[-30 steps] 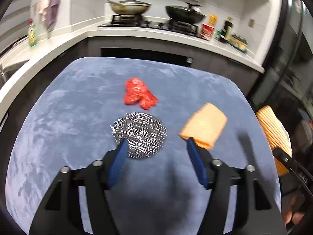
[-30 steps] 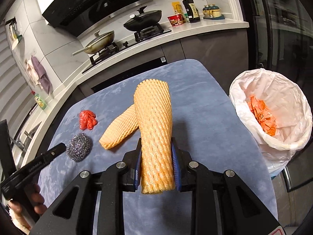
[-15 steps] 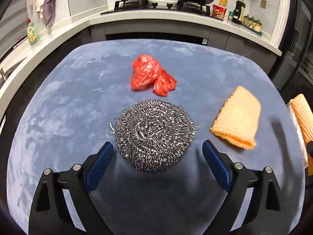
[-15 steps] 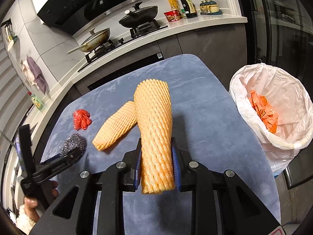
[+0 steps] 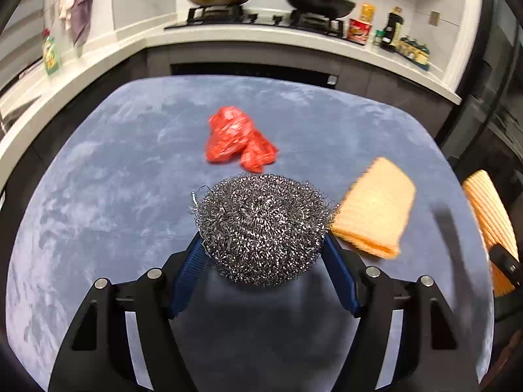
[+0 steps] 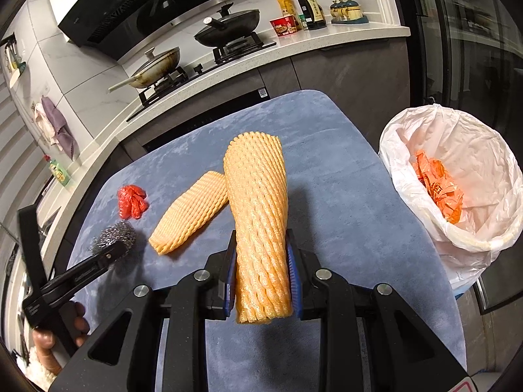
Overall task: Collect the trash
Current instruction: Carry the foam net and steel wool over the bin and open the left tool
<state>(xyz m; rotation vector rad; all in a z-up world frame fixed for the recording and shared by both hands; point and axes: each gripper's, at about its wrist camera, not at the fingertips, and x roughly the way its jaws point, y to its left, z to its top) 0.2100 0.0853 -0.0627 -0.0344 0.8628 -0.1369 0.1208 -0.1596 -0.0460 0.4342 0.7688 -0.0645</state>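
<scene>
Closing in on the steel scourer [image 5: 261, 228] since a moment ago, the left gripper [image 5: 263, 254] is now sitting around it, jaws having just been narrowing after a wide swing, blue pads pressing its left and right flanks, so it is clenched on the wire ball.

Biggest thing in shot, the blue table cover [image 5: 108, 179] is filling both views, with the grey kitchen counter [image 6: 327, 37] running along the far side. Off the table's right edge, the white-lined bin [image 6: 483, 170] is standing open, holding crumpled orange wrapping [image 6: 438, 189] inside.

The right gripper [image 6: 261, 281] is gripping an upright orange foam net sleeve [image 6: 258, 209], pads squeezing its lower part, well above the cover. A second foam net sleeve [image 6: 193, 209] is lying flat on the table just left of it, near the middle. Farther left, the red plastic bag [image 6: 132, 201] is lying crumpled, just beyond the scourer.

On the far counter, two pans are sitting on the hob; a dark sauce bottle [image 6: 309, 5] and a red instant-noodle cup [image 6: 284, 26] are showing labels, but the writing is too small to read. A person's fingers [image 6: 62, 330] are showing at the near left, wrapped around the left tool's handle.
</scene>
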